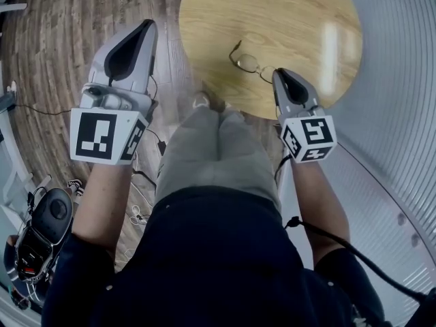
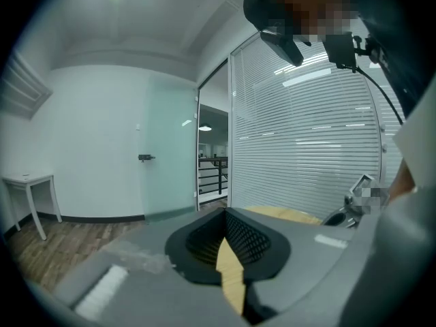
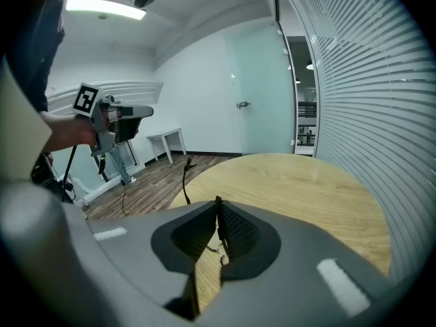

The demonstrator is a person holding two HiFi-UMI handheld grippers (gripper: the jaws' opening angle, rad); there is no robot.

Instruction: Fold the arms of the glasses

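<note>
1. Grey trousers [image 1: 218,148] and a dark top [image 1: 204,264] are filling the bottom of the head view. A black cable [image 1: 340,240] is trailing beside the person's right forearm.
2. Each gripper is carrying a marker cube, the left cube [image 1: 105,135] and the right cube [image 1: 310,138]. The print on both is showing as black-and-white square patterns.
3. A pale rectangular patch [image 3: 344,285] is sitting on the right gripper's body. Any print on it is too blurred to read.
4. The left gripper [image 1: 147,23] is hanging over the wooden floor [image 1: 61,39], left of the table and well apart from the glasses. Its jaws are meeting at the tips, leaving only a narrow slit behind them, and they are gripping nothing.
5. The right gripper [image 1: 279,73] is reaching over the table's near edge. Its jaws are almost together and are pinching one thin dark arm of the glasses.
6. The glasses [image 1: 248,63] are lying on the round wooden table [image 1: 286,19], close to its near edge, just beyond the right gripper's tips. The other arm is sticking out, unfolded, on the side away from that gripper.
7. Slatted blinds [image 3: 381,101] are lining the wall to the right of the table.
8. Farther back, a frosted glass door [image 2: 170,155] with a dark handle [image 2: 144,158] is standing shut. A white side table [image 2: 27,182] is standing against the wall, and a ceiling light [image 3: 102,7] is glowing.
</note>
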